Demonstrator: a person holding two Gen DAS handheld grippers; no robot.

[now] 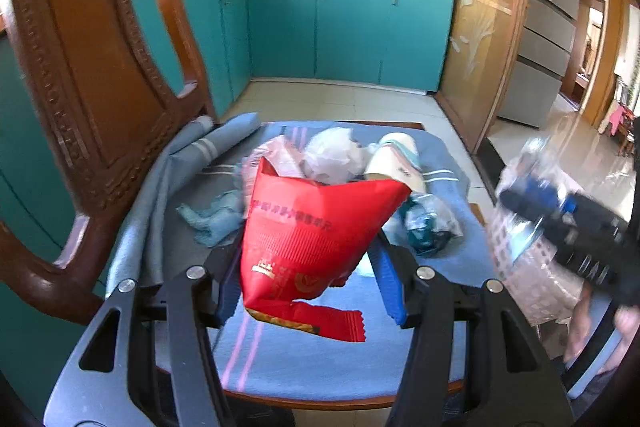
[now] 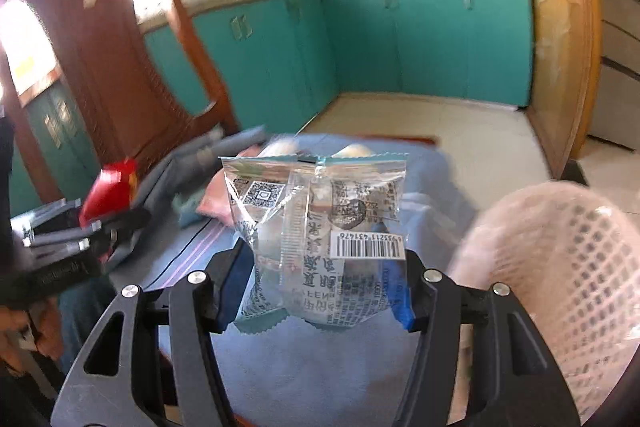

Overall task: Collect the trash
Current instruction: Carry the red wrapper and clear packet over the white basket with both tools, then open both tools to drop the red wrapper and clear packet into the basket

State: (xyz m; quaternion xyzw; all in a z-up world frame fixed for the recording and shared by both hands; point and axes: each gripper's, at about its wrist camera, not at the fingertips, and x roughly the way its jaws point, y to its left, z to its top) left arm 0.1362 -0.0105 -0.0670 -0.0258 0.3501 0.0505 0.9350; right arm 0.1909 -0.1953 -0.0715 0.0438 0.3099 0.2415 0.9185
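The left wrist view shows the left gripper clamped on a red foil snack bag with gold print, lifted above the blue striped cloth that covers the table. Behind the bag, only this view shows the remaining litter clearly: a crumpled white plastic wrapper, a white paper cup lying on its side, a teal-and-clear crumpled wrapper and a scrunched pale-blue tissue. At its right edge the right gripper appears blurred, over the pale pink plastic lattice basket.

The right wrist view shows what the other blurs: the right gripper is closed on a clear plastic packet printed with a barcode and a QR code, held up over the cloth. The basket stands just to the right of the jaws (its inside is too blurred to tell any contents). At left, the left gripper with the red bag shows small, in front of a carved dark wooden chair.
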